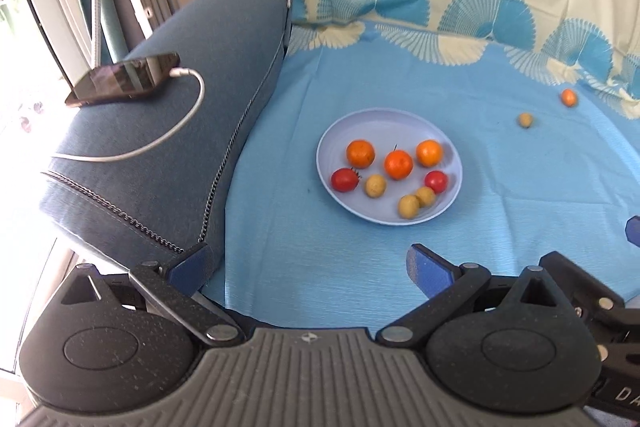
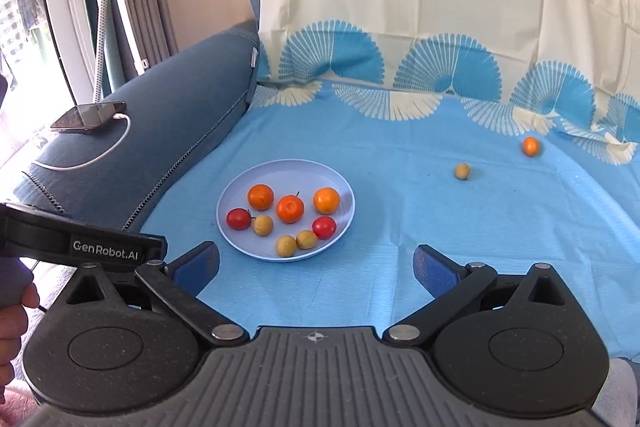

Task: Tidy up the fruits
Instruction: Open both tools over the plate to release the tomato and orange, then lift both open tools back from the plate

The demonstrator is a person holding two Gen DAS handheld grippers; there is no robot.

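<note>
Between picks: both grippers empty, two fruits not yet on the plate.

Pale blue round plastic plate (image 2: 240, 187) on the blue fan-print cloth (image 2: 400, 227) holds eight small fruits: three orange, two red, three yellow-green. A small yellow-green fruit (image 2: 462, 171) and a small orange fruit (image 2: 531, 146) lie loose at about 2 o'clock from the plate, well apart from it. Left gripper (image 1: 308, 267) and right gripper (image 2: 316, 267) both stand with jaws wide apart, nothing between, angled down toward the cloth. Next move, judged: reach to 2 o'clock and close on the nearer yellow-green fruit.
</note>
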